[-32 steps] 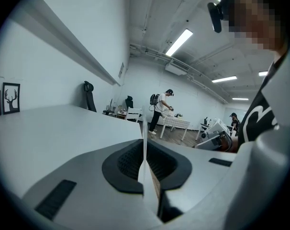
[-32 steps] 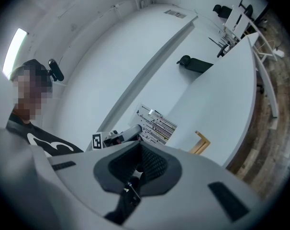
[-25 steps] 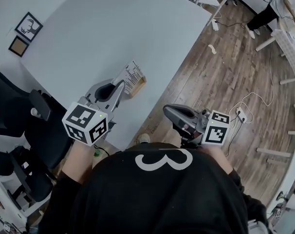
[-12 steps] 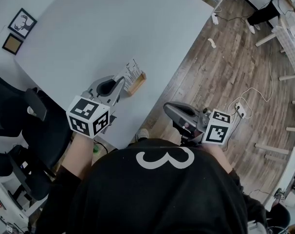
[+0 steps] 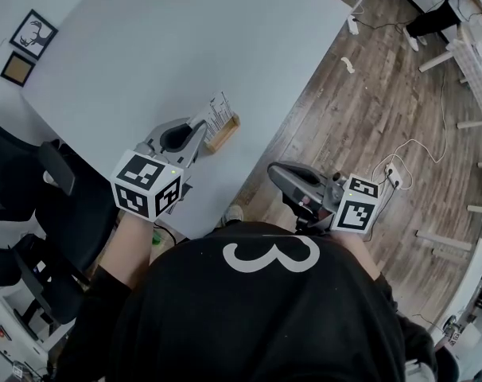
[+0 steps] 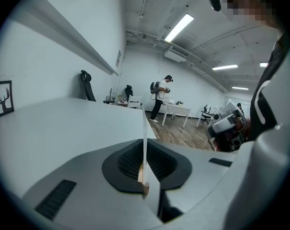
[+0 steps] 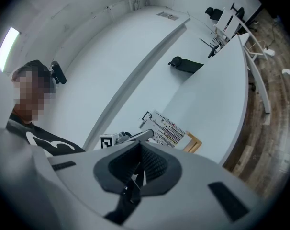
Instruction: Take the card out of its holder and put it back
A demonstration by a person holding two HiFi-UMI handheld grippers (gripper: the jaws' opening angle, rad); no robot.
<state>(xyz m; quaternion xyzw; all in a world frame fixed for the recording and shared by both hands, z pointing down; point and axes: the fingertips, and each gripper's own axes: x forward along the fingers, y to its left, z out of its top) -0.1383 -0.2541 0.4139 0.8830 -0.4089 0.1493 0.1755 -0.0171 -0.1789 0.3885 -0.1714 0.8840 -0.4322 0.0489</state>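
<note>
A white printed card [image 5: 217,114] stands in a small wooden holder [image 5: 225,131] near the front edge of the grey table [image 5: 185,38]. My left gripper [image 5: 200,130] reaches the card from the left and is shut on it. In the left gripper view the card [image 6: 144,133] runs edge-on between the pads, with the holder [image 6: 143,178] at its foot. My right gripper [image 5: 277,173] hangs off the table over the wooden floor, shut and empty. The right gripper view shows the card [image 7: 165,127], the holder [image 7: 193,143] and the left gripper [image 7: 135,137] against the card.
Two small framed pictures [image 5: 33,34] [image 5: 18,68] lie at the table's far left. A black office chair [image 5: 34,189] stands left of me. A cable and power strip [image 5: 384,183] lie on the floor at the right. A person [image 6: 160,99] stands far off.
The left gripper has edged slightly forward while staying at the card. Card and holder stay in place on the table. The right gripper has hardly moved.
</note>
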